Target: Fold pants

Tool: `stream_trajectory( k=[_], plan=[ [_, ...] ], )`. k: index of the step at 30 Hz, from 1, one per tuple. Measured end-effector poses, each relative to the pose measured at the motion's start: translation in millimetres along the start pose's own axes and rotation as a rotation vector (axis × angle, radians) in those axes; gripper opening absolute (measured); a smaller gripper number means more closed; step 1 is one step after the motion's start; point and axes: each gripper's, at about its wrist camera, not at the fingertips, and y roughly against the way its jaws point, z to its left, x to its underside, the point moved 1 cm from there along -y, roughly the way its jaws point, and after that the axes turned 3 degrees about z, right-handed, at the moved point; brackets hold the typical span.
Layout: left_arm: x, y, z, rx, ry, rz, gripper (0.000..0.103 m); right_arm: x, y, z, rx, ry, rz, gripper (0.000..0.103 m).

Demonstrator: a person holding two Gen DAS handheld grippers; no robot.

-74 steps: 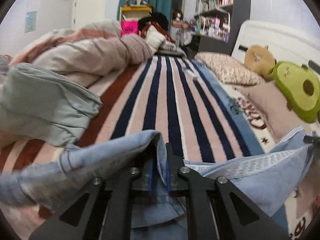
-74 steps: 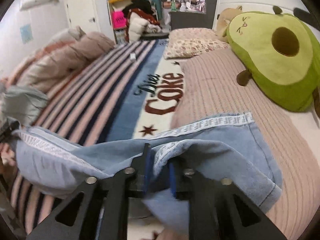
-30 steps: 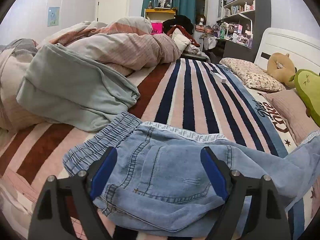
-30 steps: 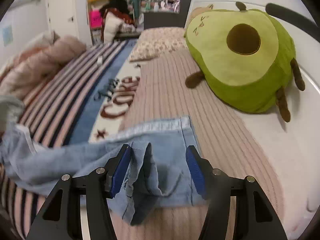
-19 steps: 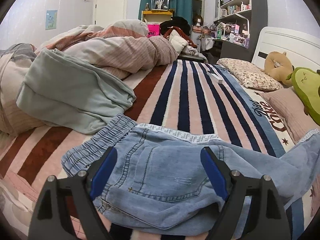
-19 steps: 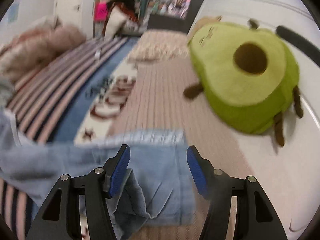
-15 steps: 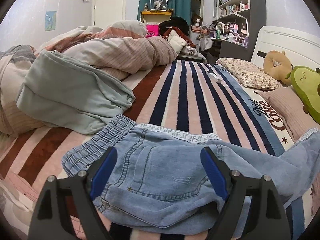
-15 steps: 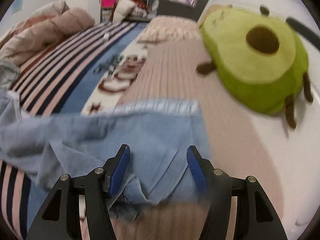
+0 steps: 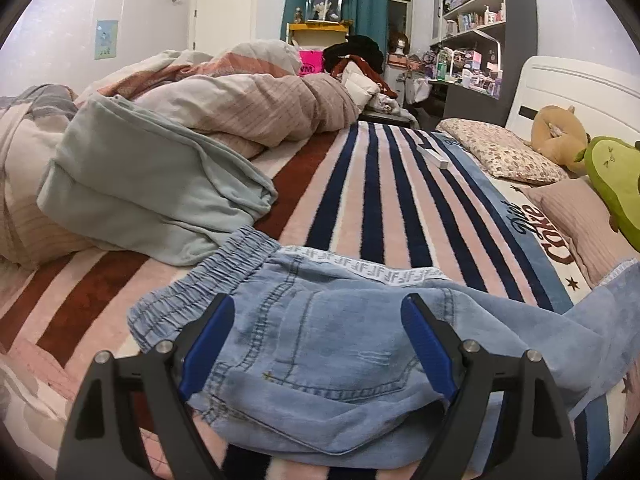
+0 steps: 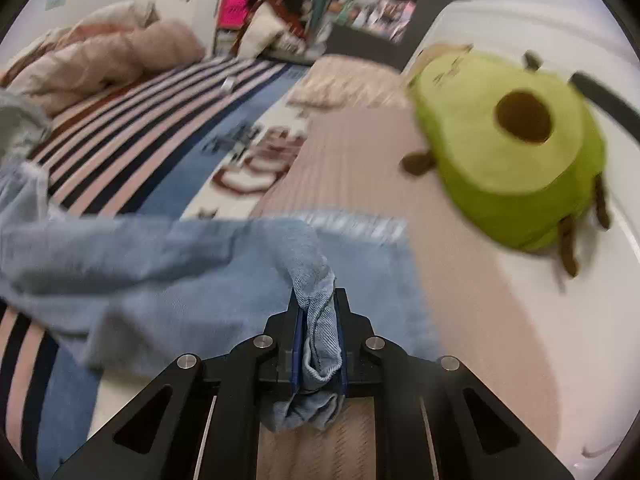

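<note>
Light blue denim pants (image 9: 320, 344) lie across the striped blanket (image 9: 372, 204), the elastic waistband at the left and a back pocket facing up. My left gripper (image 9: 316, 344) is open, its blue pads spread above the waist end, holding nothing. In the right wrist view the leg end of the pants (image 10: 208, 264) stretches over a pink ribbed pillow (image 10: 472, 320). My right gripper (image 10: 318, 344) is shut on a bunched fold of the denim near the hem. This view is motion-blurred.
A folded pale green garment (image 9: 136, 184) and a heaped pink duvet (image 9: 248, 108) lie at the left. A green avocado plush (image 10: 516, 160) sits on the pillows by the white headboard (image 9: 560, 92). A small white box (image 9: 436, 160) lies on the blanket farther off.
My left gripper let go of the waistband and stays open over it. My right gripper opened, then shut again on a fold of the leg end.
</note>
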Motion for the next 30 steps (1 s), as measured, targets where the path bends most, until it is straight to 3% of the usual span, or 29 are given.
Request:
stream_trajectory(
  k=[6, 11, 14, 15, 17, 20, 23, 27, 29, 30],
  plan=[
    [1.7, 1.7, 15.7, -0.031, 0.035, -0.002, 0.083, -31.3, -2.0, -18.9, 0.124, -0.01, -0.026, 0.007],
    [7.2, -2.5, 28.3, -0.089, 0.06, 0.014, 0.083, -26.7, -41.0, -37.4, 0.143, -0.056, 0.098, 0.011],
    [9.5, -5.0, 38.7, -0.133, 0.097, 0.02, 0.083, -13.2, -58.4, -43.3, 0.138, -0.085, 0.146, 0.032],
    [10.0, -3.6, 43.2, -0.145, 0.111, 0.015, 0.084, -9.3, -57.8, -45.5, 0.11, -0.107, 0.149, 0.038],
    [10.8, 1.1, 53.2, -0.174, 0.138, 0.003, 0.088, -3.9, -49.0, -51.8, 0.056, -0.169, 0.134, 0.059],
    [15.3, 5.5, 63.9, -0.161, 0.189, 0.011, 0.093, 6.3, -37.8, -56.8, -0.055, -0.26, 0.13, 0.074],
    [24.9, -9.0, 65.7, -0.121, 0.211, 0.093, 0.096, 18.9, -43.7, -49.8, -0.123, -0.277, 0.186, 0.075],
    [37.7, -41.5, 64.7, -0.056, 0.267, 0.171, 0.095, 22.8, -44.1, -37.5, -0.09, -0.232, 0.134, 0.071],
    [41.4, -47.3, 62.6, -0.029, 0.282, 0.165, 0.094, 23.3, -41.6, -29.8, -0.091, -0.199, 0.107, 0.044],
    [41.7, -48.4, 60.8, -0.027, 0.274, 0.156, 0.08, 22.3, -39.8, -25.3, -0.086, -0.168, 0.093, 0.035]
  ],
)
